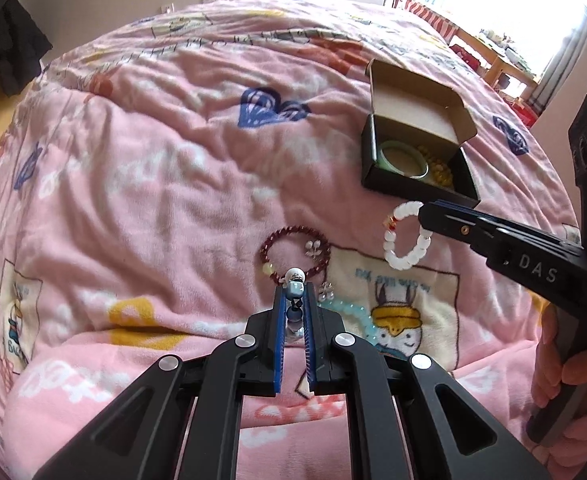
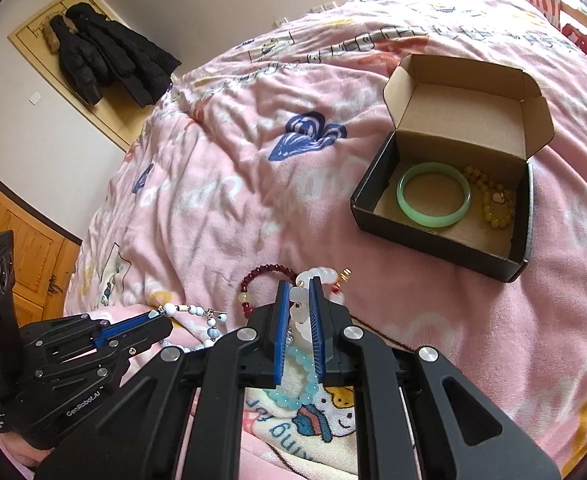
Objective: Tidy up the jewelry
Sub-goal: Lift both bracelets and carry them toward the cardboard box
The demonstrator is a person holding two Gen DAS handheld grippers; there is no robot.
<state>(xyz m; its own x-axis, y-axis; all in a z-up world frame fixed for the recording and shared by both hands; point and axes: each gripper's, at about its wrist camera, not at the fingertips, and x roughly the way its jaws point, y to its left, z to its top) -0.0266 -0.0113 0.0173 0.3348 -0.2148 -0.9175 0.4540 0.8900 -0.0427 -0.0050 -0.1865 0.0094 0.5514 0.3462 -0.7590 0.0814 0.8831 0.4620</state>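
Jewelry lies in 2 places: some already in the open cardboard box, the rest loose on the pink blanket of the bed. In the right wrist view the box sits at the right of the frame with its lid flap propped up, holding 1 green bangle and 1 yellow bead bracelet beside it, so it reads as the collecting place.

The right tongs are clamped on a white bead bracelet. In the left wrist view it hangs as a loop from their tip, just below the box's near wall, apparently lifted off the blanket for the short carry into the box.

The left tongs are closed on a blue and white bead bracelet at lower centre of their own view; the pads pinch a pale blue bead while the rest of the strand trails down between them. Holding by 1 bead leaves the strand free to swing.

A dark red bead bracelet rests flat on the blanket just beyond the left tongs, untouched, and a pale turquoise bead bracelet lies under the right tongs. My judgement: the white one goes in next, with the box's raised flap the thing to avoid.
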